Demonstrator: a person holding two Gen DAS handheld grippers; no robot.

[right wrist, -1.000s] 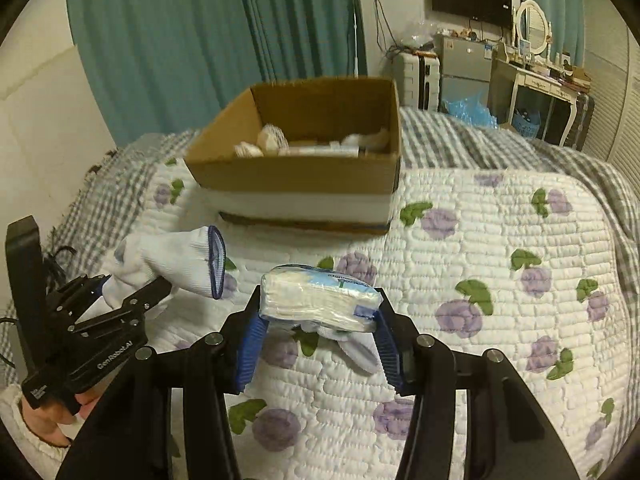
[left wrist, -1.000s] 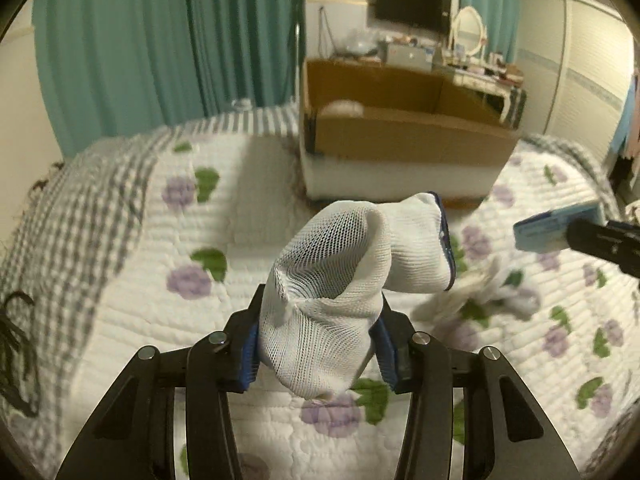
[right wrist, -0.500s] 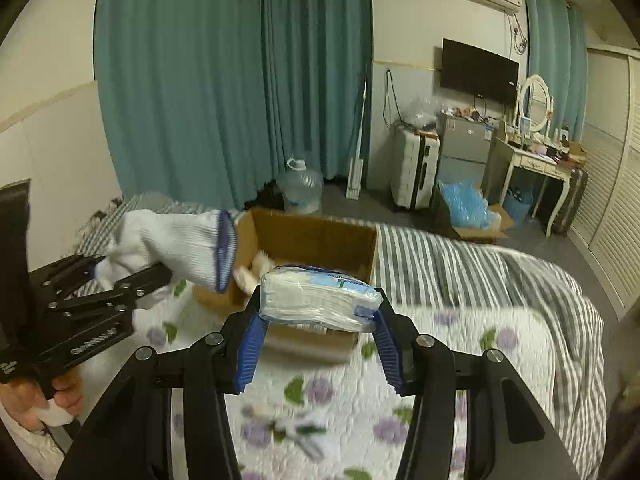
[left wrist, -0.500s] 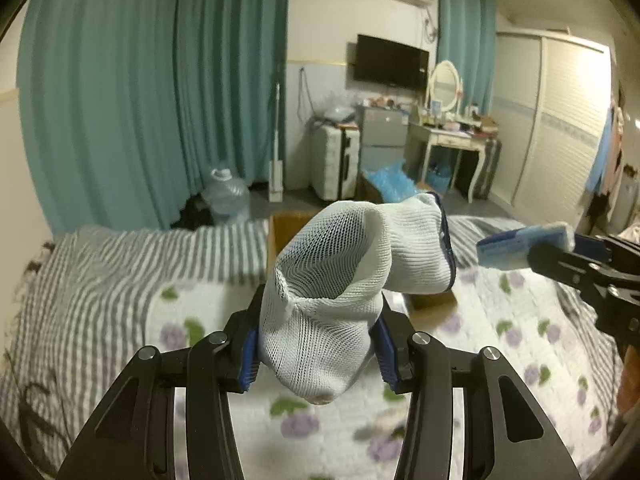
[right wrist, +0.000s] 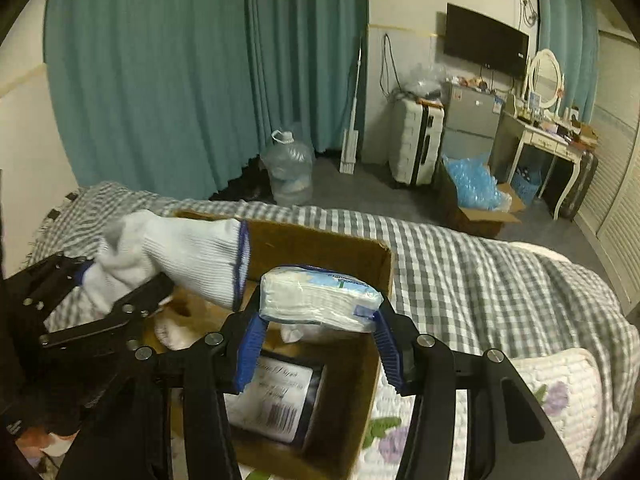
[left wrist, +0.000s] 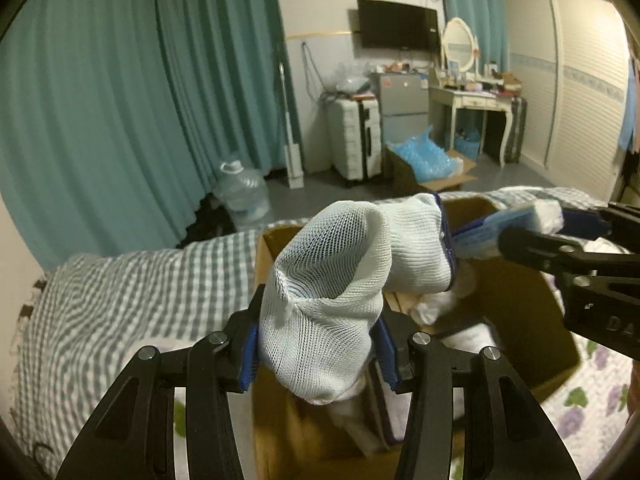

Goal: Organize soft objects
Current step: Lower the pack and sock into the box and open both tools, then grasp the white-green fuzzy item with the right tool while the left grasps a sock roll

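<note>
My left gripper [left wrist: 318, 344] is shut on a white sock with a blue cuff [left wrist: 344, 276] and holds it over the open cardboard box [left wrist: 532, 320]. The sock also shows in the right wrist view [right wrist: 188, 256]. My right gripper [right wrist: 318, 344] is shut on a wrapped pack of tissues [right wrist: 320, 300] and holds it above the same box [right wrist: 352, 396]. The pack also shows in the left wrist view [left wrist: 508, 226]. Inside the box lie white soft items [right wrist: 172, 332] and a flat labelled packet [right wrist: 276, 404].
The box stands on a bed with a grey checked blanket [right wrist: 460, 264] and a floral quilt [right wrist: 552, 396]. Beyond the bed are teal curtains [right wrist: 180, 80], a water jug [right wrist: 290, 174], a white suitcase [right wrist: 416, 144] and a dressing table [right wrist: 548, 136].
Both grippers have moved forward from above the quilt to over the box, each still holding its item. The box now lies directly below them.
</note>
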